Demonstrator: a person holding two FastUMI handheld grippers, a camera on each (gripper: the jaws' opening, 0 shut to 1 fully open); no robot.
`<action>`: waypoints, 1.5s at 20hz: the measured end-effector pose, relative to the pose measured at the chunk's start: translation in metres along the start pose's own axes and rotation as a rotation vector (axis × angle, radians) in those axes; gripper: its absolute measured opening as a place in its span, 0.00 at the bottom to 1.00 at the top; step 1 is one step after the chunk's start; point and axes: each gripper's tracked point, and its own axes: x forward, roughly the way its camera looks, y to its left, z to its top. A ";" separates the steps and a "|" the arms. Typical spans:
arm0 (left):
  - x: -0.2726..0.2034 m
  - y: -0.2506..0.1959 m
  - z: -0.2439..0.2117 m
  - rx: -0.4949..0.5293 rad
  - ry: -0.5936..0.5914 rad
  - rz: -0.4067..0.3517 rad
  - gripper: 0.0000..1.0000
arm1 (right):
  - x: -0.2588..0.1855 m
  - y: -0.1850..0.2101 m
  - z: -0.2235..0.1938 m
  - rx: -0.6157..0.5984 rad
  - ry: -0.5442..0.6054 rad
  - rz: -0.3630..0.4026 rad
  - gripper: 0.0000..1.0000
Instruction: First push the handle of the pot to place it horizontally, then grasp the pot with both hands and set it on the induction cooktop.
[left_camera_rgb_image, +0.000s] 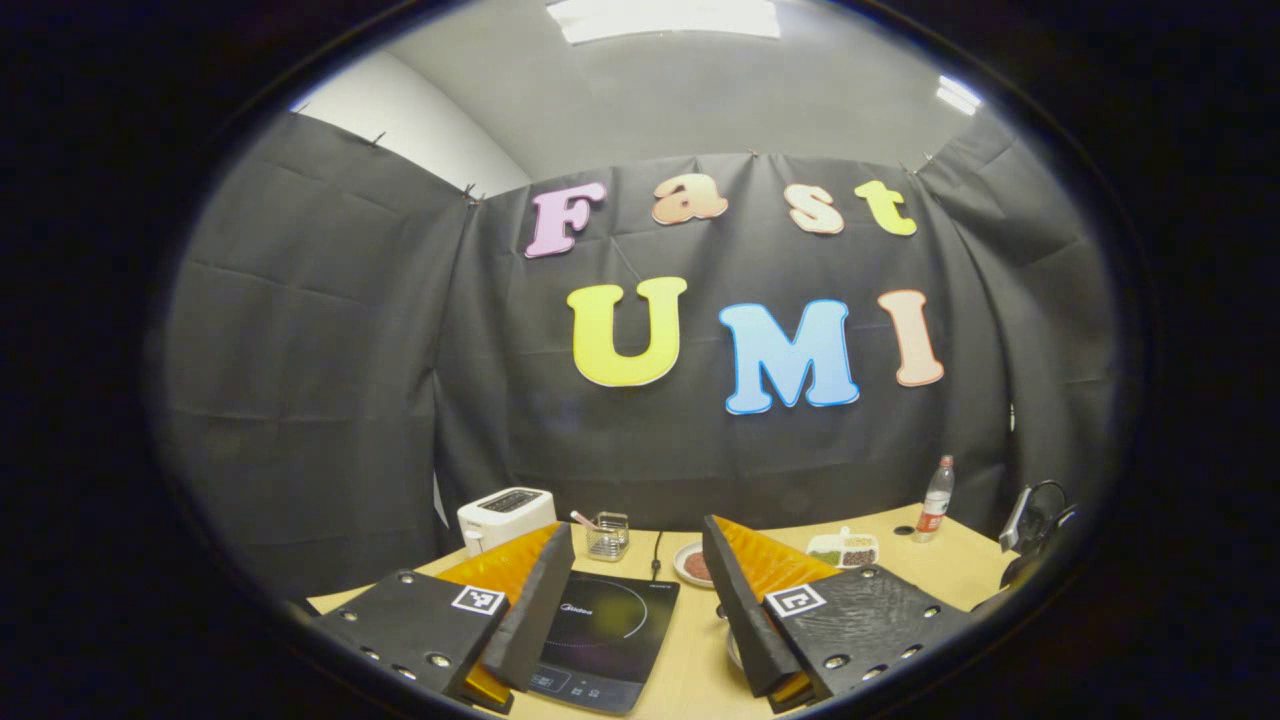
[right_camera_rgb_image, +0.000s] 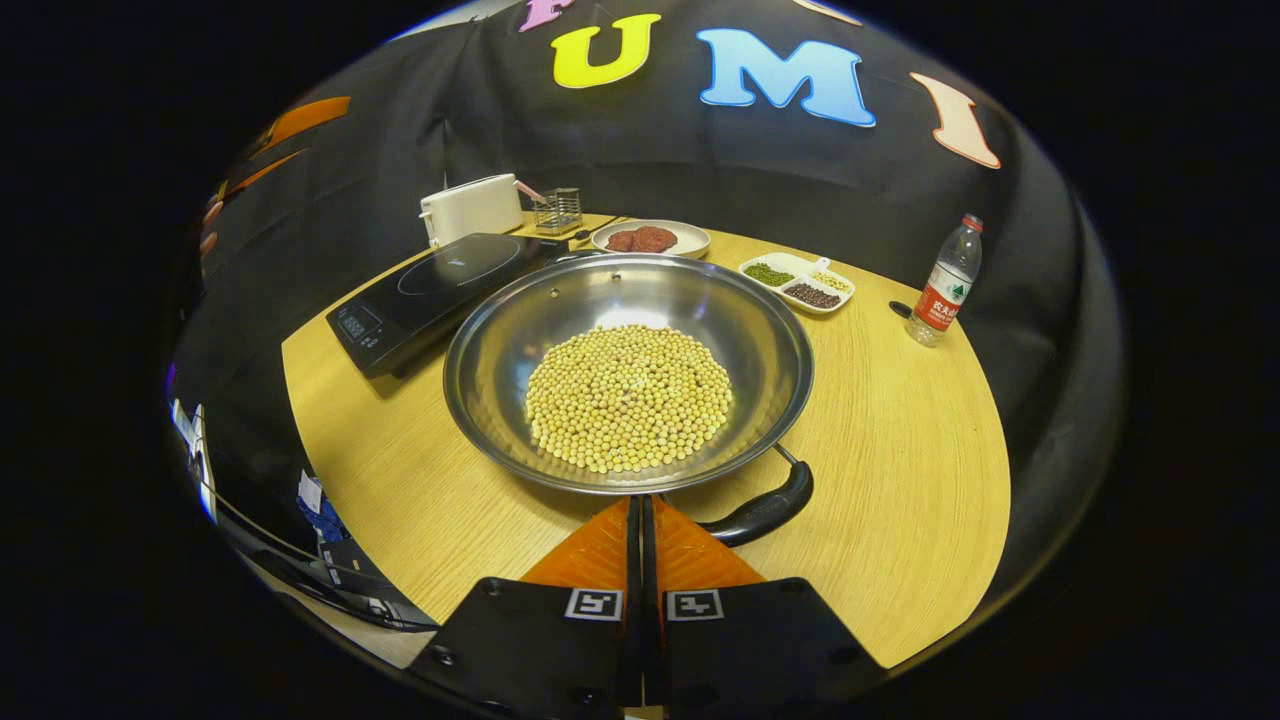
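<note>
- Left gripper view: your left gripper (left_camera_rgb_image: 635, 585) is held wide open with nothing between its fingers, raised above the near part of the light wooden desk (left_camera_rgb_image: 950, 565) and aimed at the booth's black cloth wall.
- Between and below its fingers lies the flat black induction cooktop (left_camera_rgb_image: 605, 630), with its control strip toward the near edge of the desk.
- Along the far edge you have a white toaster (left_camera_rgb_image: 505, 517), a small wire basket (left_camera_rgb_image: 607, 536) and a round plate of dark red food (left_camera_rgb_image: 692, 565); farther right sit a white divided dish of beans (left_camera_rgb_image: 843, 549) and a clear plastic bottle with a red label (left_camera_rgb_image: 935, 500).
- Right gripper view: your right gripper (right_camera_rgb_image: 641, 520) is closed, fingers together and gripping nothing, its tips just at the near rim of the wide shiny steel pot (right_camera_rgb_image: 628, 370).
- That pot stands in the middle of the desk, beside the cooktop and not on it, with a heap of yellow soybeans (right_camera_rgb_image: 628, 398) in its bottom.
- The pot's black handle (right_camera_rgb_image: 765, 510) sticks out from its near right rim and slants toward the near edge of the desk, its end just beside your right gripper's finger; I cannot tell whether they touch.
- The cooktop lies at the far left of the desk, the bottle at the far right edge.
</note>
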 end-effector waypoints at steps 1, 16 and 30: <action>0.000 -0.003 -0.001 -0.001 0.003 -0.001 0.76 | 0.000 -0.004 0.002 0.001 -0.003 -0.005 0.02; 0.016 -0.045 -0.012 0.013 0.024 -0.004 0.76 | 0.015 -0.065 0.010 0.073 -0.017 -0.062 0.02; 0.029 -0.077 -0.023 0.066 0.035 0.028 0.76 | 0.038 -0.095 0.030 0.105 -0.075 -0.099 0.02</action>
